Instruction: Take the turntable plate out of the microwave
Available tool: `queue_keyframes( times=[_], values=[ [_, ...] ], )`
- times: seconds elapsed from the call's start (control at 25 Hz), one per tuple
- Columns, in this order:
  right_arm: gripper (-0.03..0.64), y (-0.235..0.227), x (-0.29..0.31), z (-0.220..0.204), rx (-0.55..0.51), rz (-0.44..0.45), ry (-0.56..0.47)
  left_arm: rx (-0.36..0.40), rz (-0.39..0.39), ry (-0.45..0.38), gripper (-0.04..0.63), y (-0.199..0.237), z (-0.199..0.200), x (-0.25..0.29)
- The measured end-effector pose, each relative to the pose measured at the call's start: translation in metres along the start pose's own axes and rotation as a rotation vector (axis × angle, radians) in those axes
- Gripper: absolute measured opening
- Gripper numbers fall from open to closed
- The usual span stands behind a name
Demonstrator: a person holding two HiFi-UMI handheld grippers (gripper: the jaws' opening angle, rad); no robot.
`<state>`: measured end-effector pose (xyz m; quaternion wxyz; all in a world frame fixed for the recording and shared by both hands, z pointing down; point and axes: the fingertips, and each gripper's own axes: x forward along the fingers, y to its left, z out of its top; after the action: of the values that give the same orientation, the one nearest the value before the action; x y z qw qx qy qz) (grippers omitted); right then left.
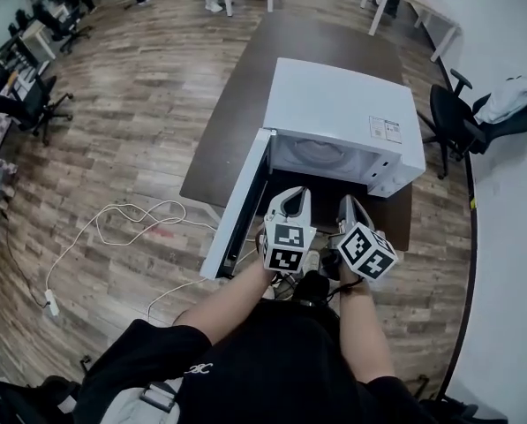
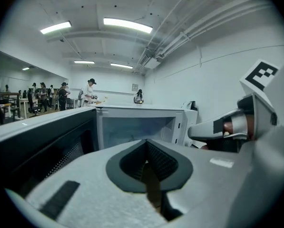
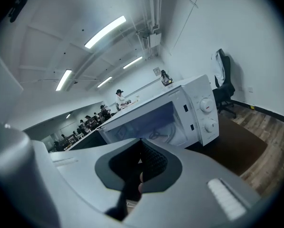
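The turntable plate (image 1: pixel 319 153) is being shown lying flat on the cavity floor of the microwave (image 1: pixel 342 104), as a pale round disc just inside the open front; nothing is being touched on it yet, so the task is being judged as barely begun; the door (image 1: pixel 239 203) is already swung fully open toward the left, and the reaching in, gripping, lifting and drawing out are all being left to do; being round, the plate is being given no long axis, and its broad face is being judged as turned straight up, its near rim toward the person; the microwave is being carried by a dark brown table (image 1: pixel 245 95); just in front of the opening, the left gripper (image 1: pixel 291 194) and the right gripper (image 1: pixel 351 205) are being held side by side, aimed at the cavity and apart from the plate; both pairs of jaws are being kept pressed together with nothing between them; a white cable (image 1: pixel 131 217) is being seen on the wooden floor.
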<state>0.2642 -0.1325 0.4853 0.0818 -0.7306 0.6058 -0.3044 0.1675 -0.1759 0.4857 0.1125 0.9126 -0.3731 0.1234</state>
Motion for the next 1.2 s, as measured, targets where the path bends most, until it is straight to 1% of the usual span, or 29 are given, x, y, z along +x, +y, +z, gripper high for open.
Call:
queue_keyframes(
  times=[0.2, 0.32, 0.44, 0.52, 0.72, 0.88, 1.0, 1.2],
  values=[
    [0.009, -0.019, 0.044, 0.000, -0.007, 0.017, 0.052, -0.024, 0.029, -0.006, 0.008, 0.012, 0.003, 0.025],
    [0.012, -0.041, 0.071, 0.003, -0.004, -0.002, 0.059, -0.018, 0.035, -0.019, 0.008, 0.010, 0.009, 0.042],
    [0.035, -0.063, 0.101, 0.002, 0.019, -0.032, 0.065, -0.017, 0.047, -0.014, 0.008, 0.013, 0.009, 0.057],
    [0.040, -0.075, 0.120, -0.001, 0.053, -0.058, 0.082, -0.014, 0.054, 0.000, 0.008, 0.015, 0.007, 0.064],
    [0.090, -0.100, 0.159, -0.012, 0.135, -0.116, 0.114, -0.012, 0.069, 0.026, 0.008, 0.024, 0.000, 0.073],
    [0.108, -0.116, 0.182, -0.028, 0.227, -0.162, 0.143, -0.010, 0.085, 0.048, 0.008, 0.030, -0.008, 0.075],
    [0.109, -0.122, 0.195, -0.038, 0.303, -0.173, 0.161, -0.009, 0.093, 0.066, 0.008, 0.036, -0.015, 0.075],
    [0.107, -0.122, 0.207, -0.037, 0.395, -0.160, 0.138, -0.020, 0.109, 0.091, 0.008, 0.044, -0.027, 0.073]
  ],
)
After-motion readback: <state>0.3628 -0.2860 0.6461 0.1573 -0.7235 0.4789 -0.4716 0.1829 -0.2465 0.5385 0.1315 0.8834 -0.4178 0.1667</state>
